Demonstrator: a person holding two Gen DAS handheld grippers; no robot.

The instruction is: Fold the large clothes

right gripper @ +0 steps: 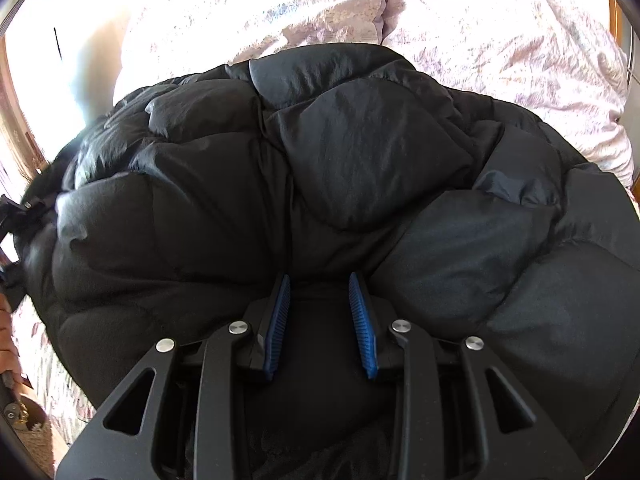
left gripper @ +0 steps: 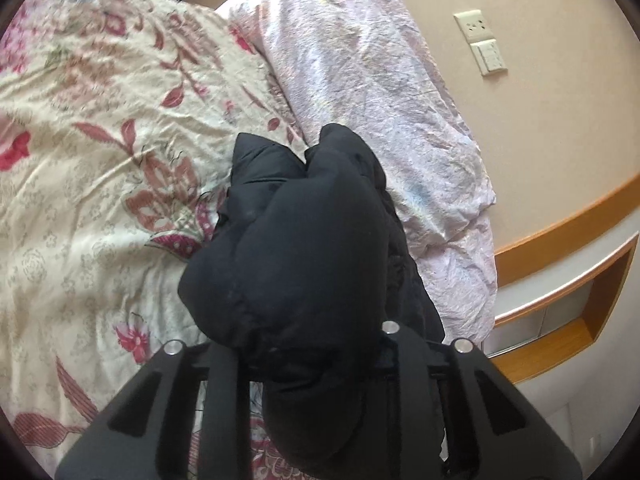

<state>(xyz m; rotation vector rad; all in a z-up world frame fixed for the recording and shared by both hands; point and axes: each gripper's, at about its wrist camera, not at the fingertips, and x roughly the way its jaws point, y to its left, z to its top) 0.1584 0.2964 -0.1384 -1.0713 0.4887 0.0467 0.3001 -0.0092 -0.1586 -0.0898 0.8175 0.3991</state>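
The black puffer jacket point(right gripper: 320, 184) is caught at both ends now. Start with the left gripper point(left gripper: 316, 344): its fingers are buried under a fat roll of the jacket's padding, which bulges up and forward right over them, so the pads themselves are out of sight. The arms stand close together around that roll, and it reads as a clamp on a thick bunch of the fabric. Ahead of that gripper the roll runs on to a lumpy end, resting on the floral quilt point(left gripper: 100, 128) that spreads to its left. To its right lies the pale pink duvet point(left gripper: 380, 100), and past that the wall with a socket plate point(left gripper: 474, 26).

Over to the right gripper point(right gripper: 320, 320): the blue ribbed pads point(right gripper: 362, 320) are plain to see, part closed, with a dark fold of the jacket squeezed between them. They are gripping it. The quilted bulk swells directly ahead of and around the fingers, filling the view, with the pink duvet beyond it. At the far left edge a dark piece of hardware shows, likely the other gripper, though I cannot be sure.

So the step in hand looks like the grasp before a fold, both edges secured. Next, I judge, the pair must lift together and carry one side over the other, keeping the slippery, springy padding from sliding out.
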